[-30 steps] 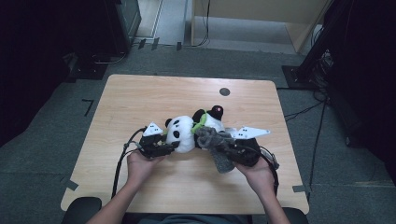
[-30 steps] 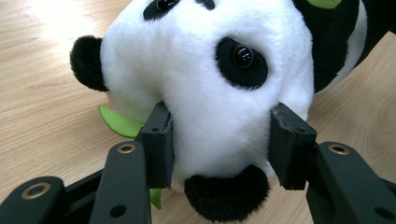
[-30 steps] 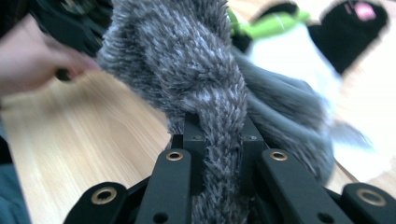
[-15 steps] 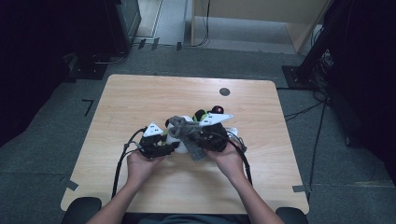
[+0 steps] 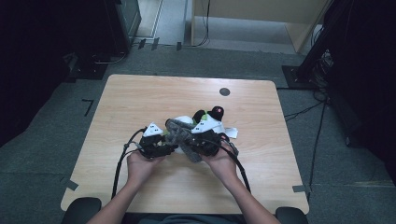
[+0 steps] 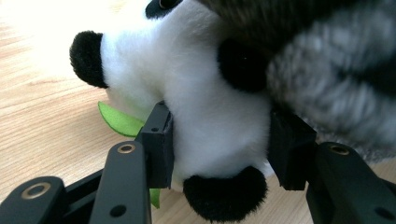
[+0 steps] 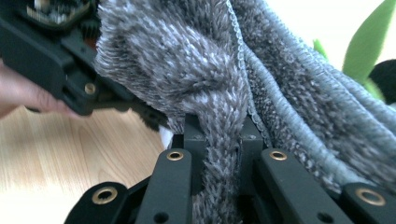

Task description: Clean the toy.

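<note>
we see a panda plush toy (image 5: pixel 205 122) lying near the middle of the wooden desk (image 5: pixel 140 100), just in front of the person's two hands. in the left gripper view the toy (image 6: pixel 205 93) is white with black ears and a small green leaf (image 6: pixel 119 121) beside it. the left gripper (image 5: pixel 161 142) has its fingers (image 6: pixel 159 144) pressed into the white fur from both sides, so it is gripping the panda at a middle width. a grey fuzzy cloth (image 5: pixel 180 135) lies over the toy, between the two grippers. the right gripper (image 5: pixel 205 140) has its fingers (image 7: pixel 194 140) drawn narrow and they pinch a fold of this cloth (image 7: pixel 219 116); the rest of the cloth spreads upward in that view. the cloth (image 6: pixel 336 79) touches the panda's head on one side. a dark round mark (image 5: pixel 224 91) is on the desk, well apart, toward the far edge.
</note>
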`<action>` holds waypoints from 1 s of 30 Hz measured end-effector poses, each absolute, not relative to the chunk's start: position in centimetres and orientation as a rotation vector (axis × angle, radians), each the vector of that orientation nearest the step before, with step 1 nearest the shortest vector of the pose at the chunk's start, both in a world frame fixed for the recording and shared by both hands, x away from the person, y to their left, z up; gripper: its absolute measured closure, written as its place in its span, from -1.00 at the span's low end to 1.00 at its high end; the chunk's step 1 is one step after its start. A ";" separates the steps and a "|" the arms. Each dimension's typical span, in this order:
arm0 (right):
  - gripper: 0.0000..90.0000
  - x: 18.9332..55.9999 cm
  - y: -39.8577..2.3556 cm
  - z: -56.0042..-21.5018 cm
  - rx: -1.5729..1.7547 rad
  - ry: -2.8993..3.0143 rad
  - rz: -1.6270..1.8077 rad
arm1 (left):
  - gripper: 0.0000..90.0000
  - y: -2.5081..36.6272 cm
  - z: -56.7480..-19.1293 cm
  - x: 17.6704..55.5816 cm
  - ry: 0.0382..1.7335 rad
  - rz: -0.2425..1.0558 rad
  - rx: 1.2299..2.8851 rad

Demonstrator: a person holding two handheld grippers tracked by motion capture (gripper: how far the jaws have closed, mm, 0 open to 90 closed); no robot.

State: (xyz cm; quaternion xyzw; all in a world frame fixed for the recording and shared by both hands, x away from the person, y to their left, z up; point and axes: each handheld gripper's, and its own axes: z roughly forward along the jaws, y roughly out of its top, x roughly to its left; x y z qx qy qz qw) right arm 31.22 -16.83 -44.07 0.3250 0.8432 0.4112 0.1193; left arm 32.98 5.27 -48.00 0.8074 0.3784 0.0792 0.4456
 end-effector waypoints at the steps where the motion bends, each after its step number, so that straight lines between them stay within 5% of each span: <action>1: 0.80 31.2 -16.9 -44.3 0.945 2.467 1.204 | 0.10 5.3 -48.0 33.0 0.939 0.195 1.998; 30: 0.80 28.2 -25.2 -45.7 1.085 2.503 1.092 | 0.13 5.3 -47.8 33.3 0.920 0.195 2.017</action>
